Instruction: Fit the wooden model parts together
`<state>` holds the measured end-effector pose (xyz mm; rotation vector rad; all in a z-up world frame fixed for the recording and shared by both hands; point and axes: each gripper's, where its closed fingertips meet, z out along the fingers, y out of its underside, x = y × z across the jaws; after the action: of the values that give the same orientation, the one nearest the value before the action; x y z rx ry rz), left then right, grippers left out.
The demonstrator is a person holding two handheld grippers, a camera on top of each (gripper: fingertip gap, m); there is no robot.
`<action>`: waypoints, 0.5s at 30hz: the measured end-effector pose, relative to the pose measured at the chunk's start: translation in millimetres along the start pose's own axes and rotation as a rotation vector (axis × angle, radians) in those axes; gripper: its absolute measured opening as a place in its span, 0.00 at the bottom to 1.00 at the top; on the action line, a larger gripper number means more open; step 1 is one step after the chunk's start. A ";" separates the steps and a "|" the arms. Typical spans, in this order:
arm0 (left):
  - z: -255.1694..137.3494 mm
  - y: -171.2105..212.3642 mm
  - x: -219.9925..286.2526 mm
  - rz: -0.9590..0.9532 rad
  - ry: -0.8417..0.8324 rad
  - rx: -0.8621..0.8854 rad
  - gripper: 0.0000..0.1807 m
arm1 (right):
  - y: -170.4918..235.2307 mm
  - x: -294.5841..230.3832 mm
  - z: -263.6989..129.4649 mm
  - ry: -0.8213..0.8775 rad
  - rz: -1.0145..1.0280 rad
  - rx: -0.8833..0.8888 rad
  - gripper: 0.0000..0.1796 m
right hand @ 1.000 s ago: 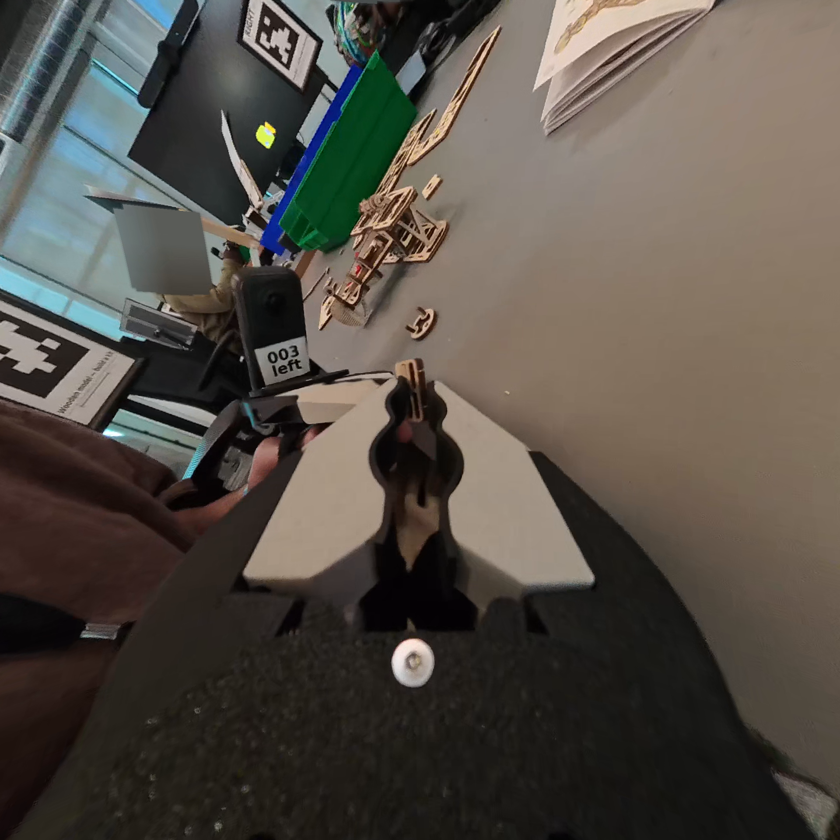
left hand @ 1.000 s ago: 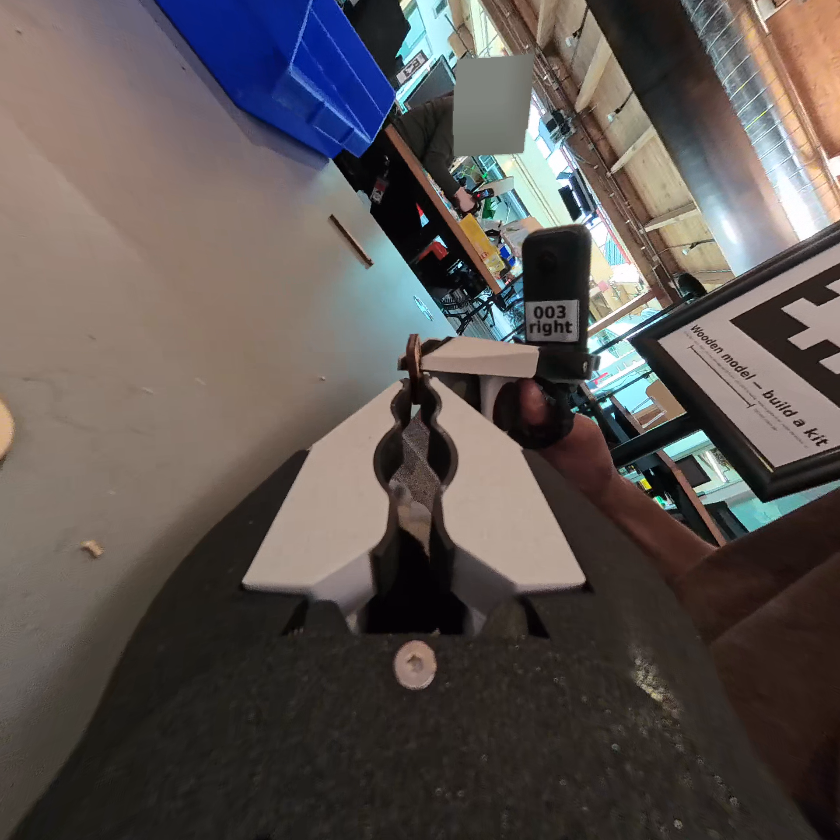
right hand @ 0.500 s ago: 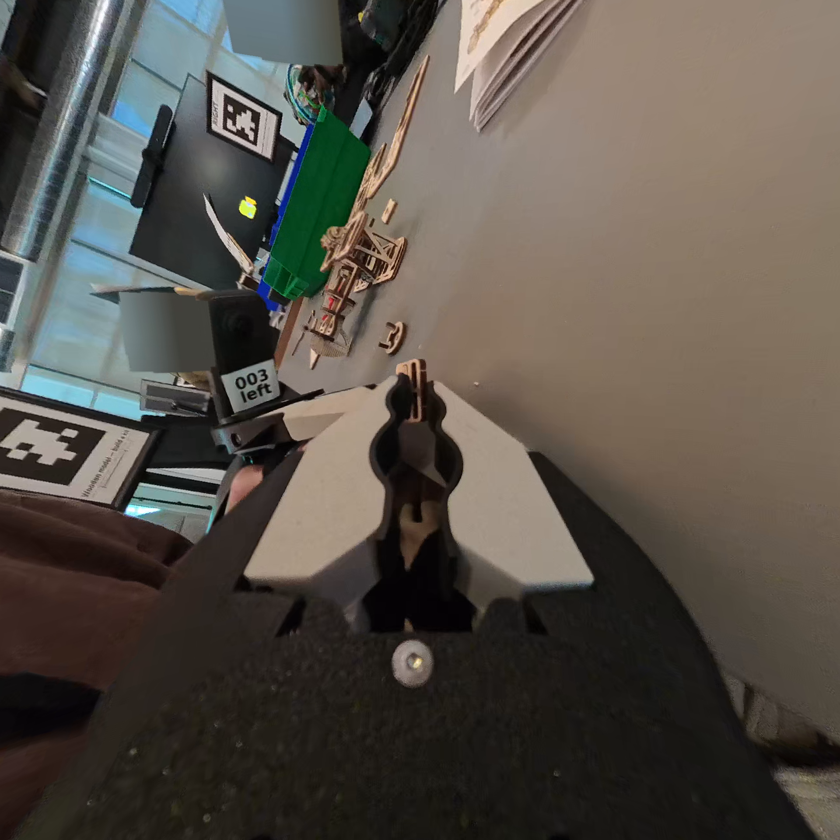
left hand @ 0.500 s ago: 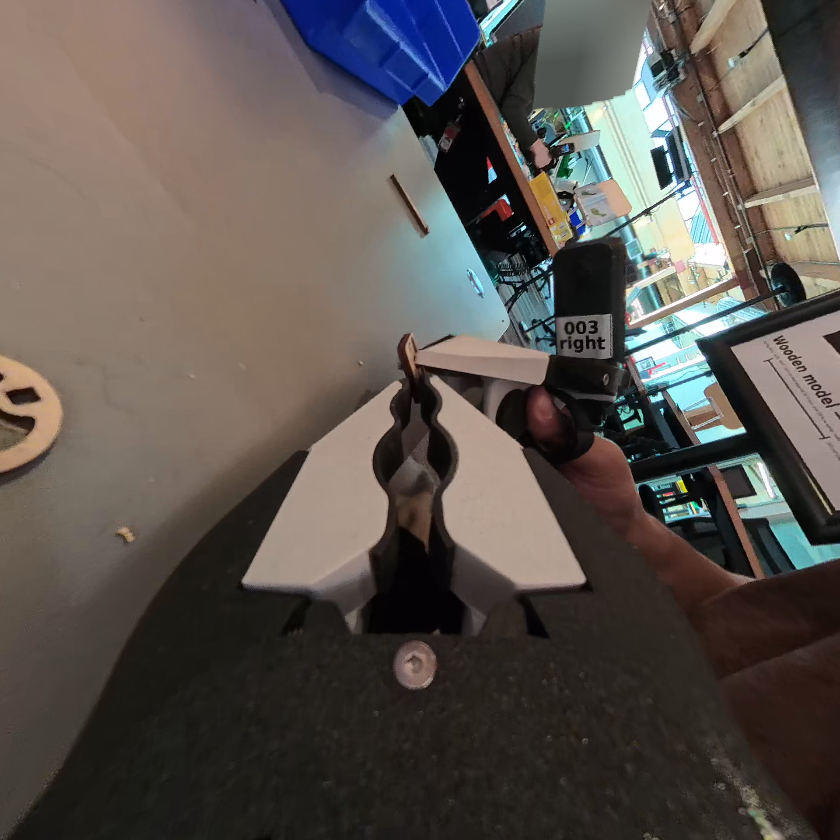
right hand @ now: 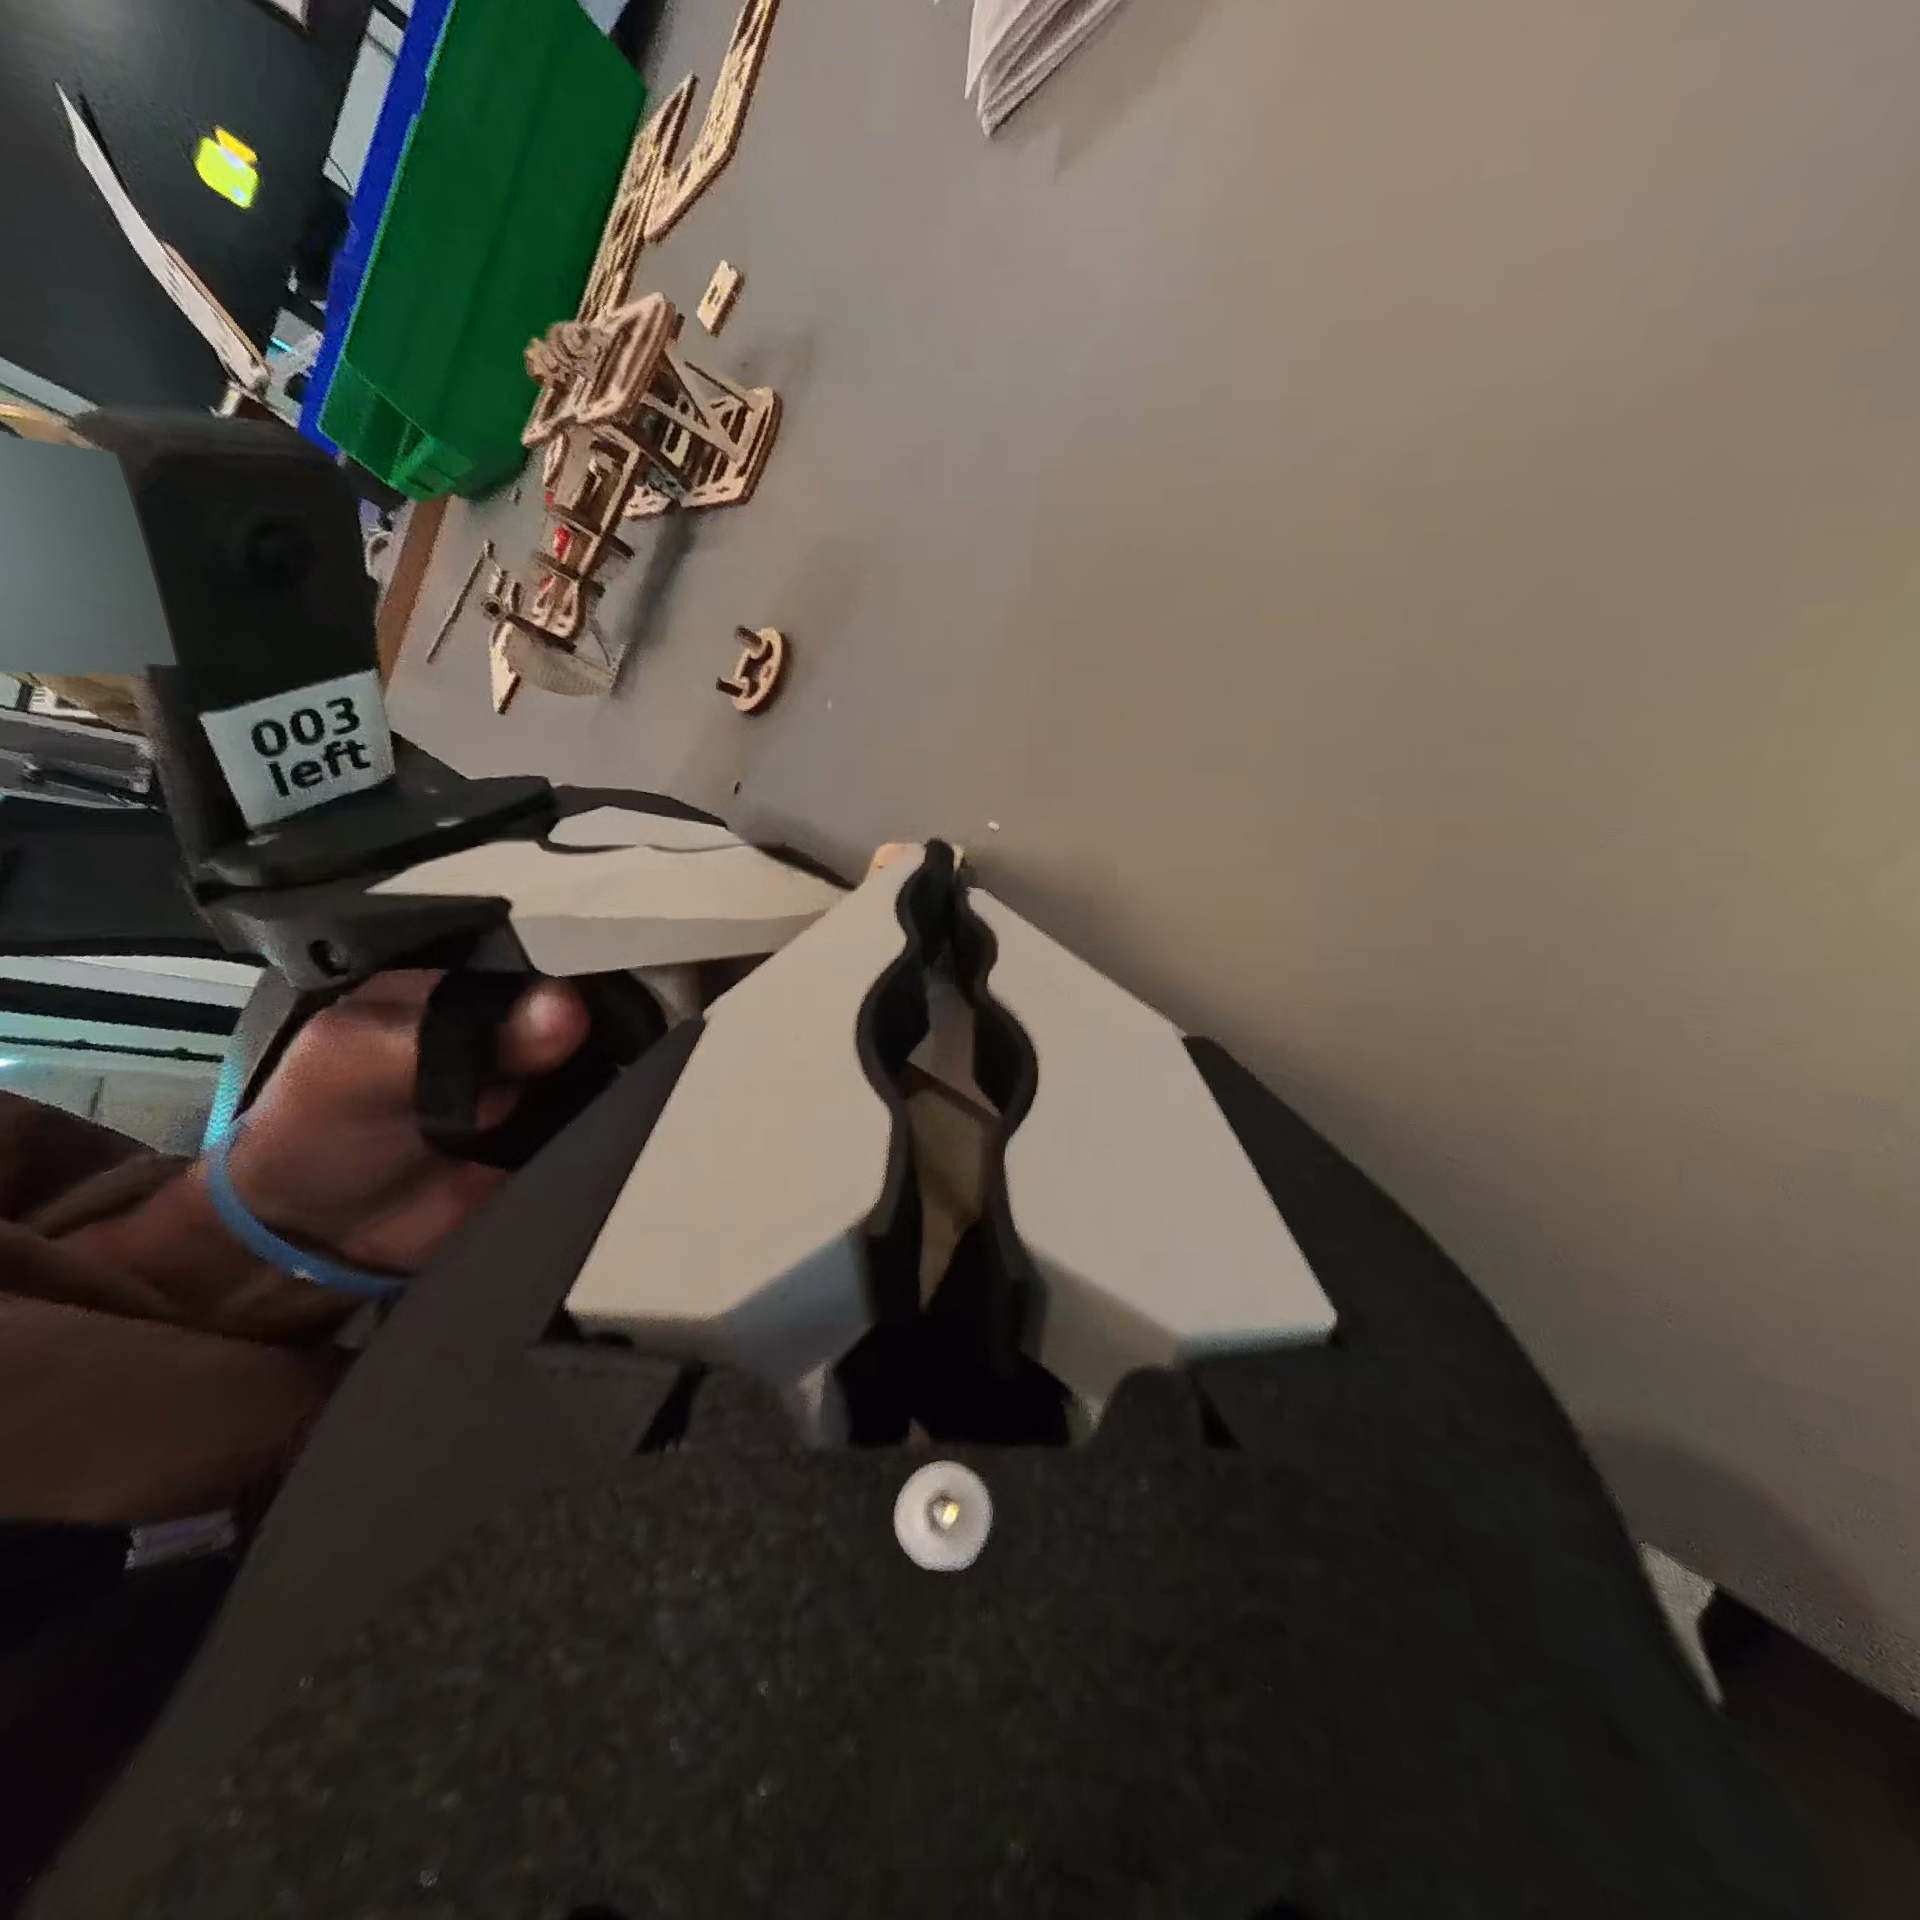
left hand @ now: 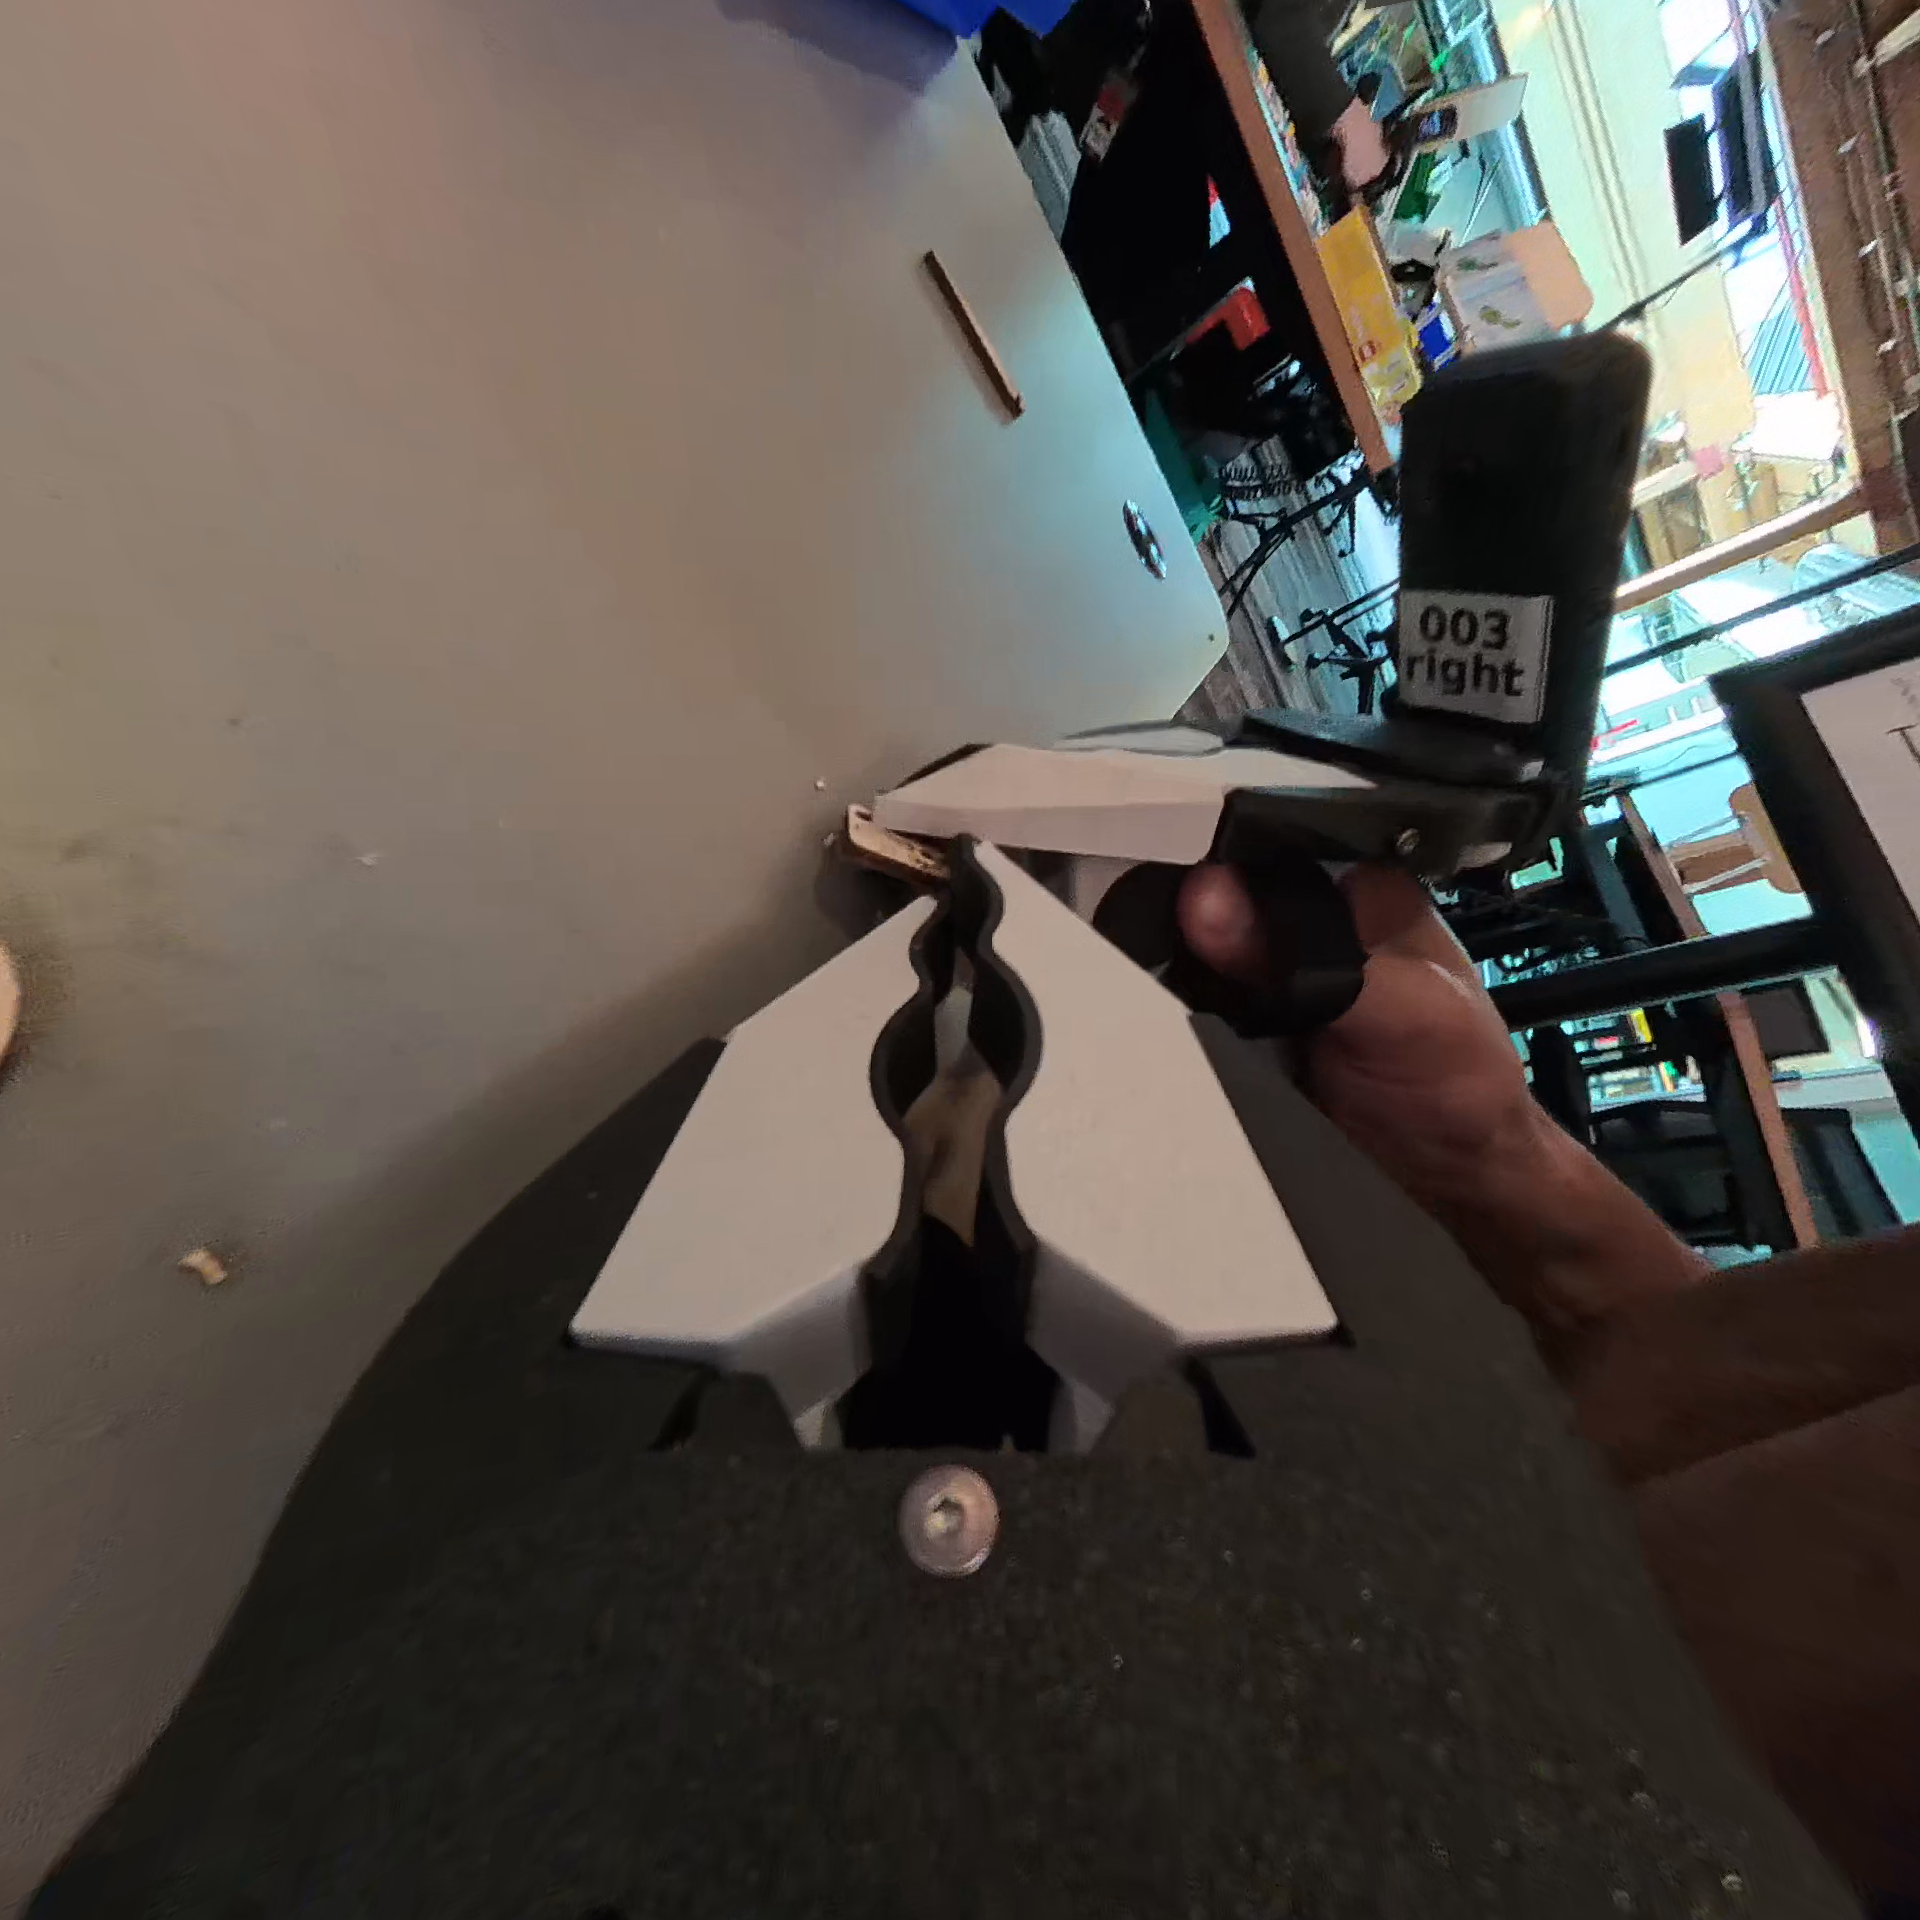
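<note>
Left wrist view puts our left claw clenched on a small, thin, pale wooden model part, its tip meeting the tip of our right claw, which comes in from the right and pinches the same little joint just above the grey bench. Both pieces sit at the very tips, mostly hidden, so we cannot tell how far the tab has gone into its slot.

We judge the risk to be a skewed push: with so little wood held, a twist between the two claws could snap the tab or flick a piece onto the bench. Pressing down against the bench could also pry the part out of the grip.

Left to right in the right wrist view, a green plastic bin stands at the far edge, a half-built wooden lattice model lies beside it, a small round wooden disc with notches sits nearer us, and a white paper booklet lies far right. All lie well apart from the joint; only the claws themselves block our sight of it.
</note>
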<state>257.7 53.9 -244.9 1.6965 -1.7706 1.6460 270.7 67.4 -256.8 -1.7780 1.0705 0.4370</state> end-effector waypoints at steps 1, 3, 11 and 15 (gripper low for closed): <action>-0.1 1.6 0.3 -0.001 0.003 -0.022 0.00 | -0.2 -0.7 -0.2 -0.016 0.026 -0.005 0.00; -0.7 5.1 1.2 -0.025 0.016 -0.063 0.00 | -3.3 -4.0 -3.1 -0.093 0.106 0.000 0.01; -15.3 19.7 -5.0 -0.095 -0.019 -0.131 0.00 | 7.1 -9.9 -13.5 -0.054 -0.073 -0.153 0.14; -18.6 22.9 -4.5 -0.142 -0.014 -0.108 0.00 | 14.2 -15.3 -2.2 0.055 -0.232 -0.209 0.11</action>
<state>231.5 64.7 -254.1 1.7459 -1.6700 1.4564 250.4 70.7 -253.1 -2.0824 0.8670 0.3698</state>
